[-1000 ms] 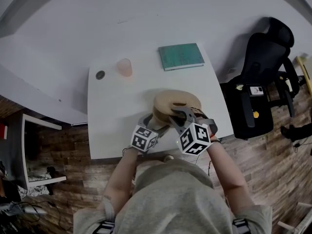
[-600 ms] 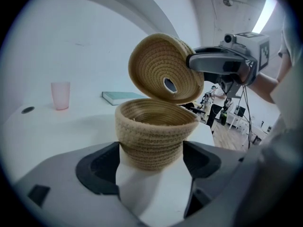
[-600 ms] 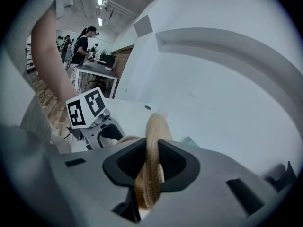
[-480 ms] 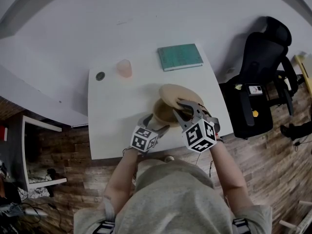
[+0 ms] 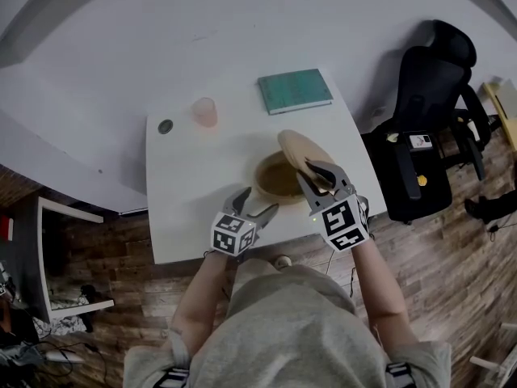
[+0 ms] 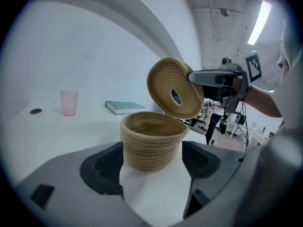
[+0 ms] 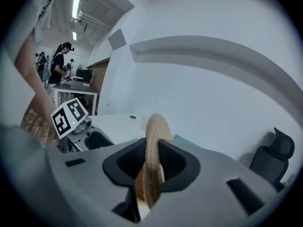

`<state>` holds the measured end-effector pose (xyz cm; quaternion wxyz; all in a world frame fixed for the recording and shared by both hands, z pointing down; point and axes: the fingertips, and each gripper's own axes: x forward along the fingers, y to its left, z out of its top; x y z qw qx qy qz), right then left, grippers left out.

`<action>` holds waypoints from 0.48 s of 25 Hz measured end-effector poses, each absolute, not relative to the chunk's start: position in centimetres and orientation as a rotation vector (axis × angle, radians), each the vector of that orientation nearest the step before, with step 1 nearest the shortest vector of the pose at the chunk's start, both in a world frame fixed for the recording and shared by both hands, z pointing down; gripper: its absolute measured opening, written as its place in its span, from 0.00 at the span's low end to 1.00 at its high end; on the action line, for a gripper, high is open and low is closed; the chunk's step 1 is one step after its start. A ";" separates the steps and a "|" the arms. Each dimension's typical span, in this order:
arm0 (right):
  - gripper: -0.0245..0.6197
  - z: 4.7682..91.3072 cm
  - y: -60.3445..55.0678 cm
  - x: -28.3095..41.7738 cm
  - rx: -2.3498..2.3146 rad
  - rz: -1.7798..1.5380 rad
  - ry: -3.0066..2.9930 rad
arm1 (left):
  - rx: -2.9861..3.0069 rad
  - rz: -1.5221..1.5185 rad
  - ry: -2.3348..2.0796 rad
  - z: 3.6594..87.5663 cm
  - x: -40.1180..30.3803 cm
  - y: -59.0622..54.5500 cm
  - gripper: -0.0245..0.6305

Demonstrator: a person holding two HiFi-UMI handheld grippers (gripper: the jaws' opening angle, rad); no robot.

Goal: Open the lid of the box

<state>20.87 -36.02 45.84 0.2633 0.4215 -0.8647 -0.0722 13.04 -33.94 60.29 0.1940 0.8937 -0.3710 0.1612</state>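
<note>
Now right gripper (image 5: 321,176) clamped on lid (image 5: 300,149) rim above box (image 5: 277,182); left gripper (image 5: 260,201) open, just beside box.

Soft, even indoor light, rather dim in the head view; the white tabletop (image 5: 186,208) is evenly lit. A ceiling strip light (image 6: 261,20) flares bright. Fisheye bending and dark vignettes ring both gripper views; the woven box (image 6: 151,141) is sharp.

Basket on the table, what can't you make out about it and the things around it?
- Floor of the basket: left gripper view, its near wall hides it; head view, shadowed.
- Lower edge of the lid: right gripper view, buried between the right tongs.
- The small round thing: head view, too small to name.
- Print on the book: head view, too small.
</note>
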 end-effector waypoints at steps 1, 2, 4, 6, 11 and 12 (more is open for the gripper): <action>0.17 45.7 -35.8 21.0 1.160 -0.182 -2.348 | 2.514 0.441 -1.041 59.9 13.0 -33.7 0.63; 0.17 45.5 -35.5 21.1 1.180 -0.170 -2.359 | 2.521 0.432 -1.043 59.6 13.0 -33.5 0.63; 0.17 45.2 -34.9 21.3 1.220 -0.152 -2.373 | 2.534 0.418 -1.050 59.0 12.9 -32.9 0.63; 0.17 44.8 -34.2 21.5 1.258 -0.141 -2.376 | 2.539 0.404 -1.053 58.5 12.6 -32.3 0.63; 0.17 43.7 -32.4 21.3 1.330 -0.115 -2.383 | 2.537 0.360 -1.067 57.1 11.2 -30.7 0.63; 0.17 43.4 -32.0 21.2 1.342 -0.111 -2.383 | 2.537 0.351 -1.069 56.8 11.0 -30.3 0.63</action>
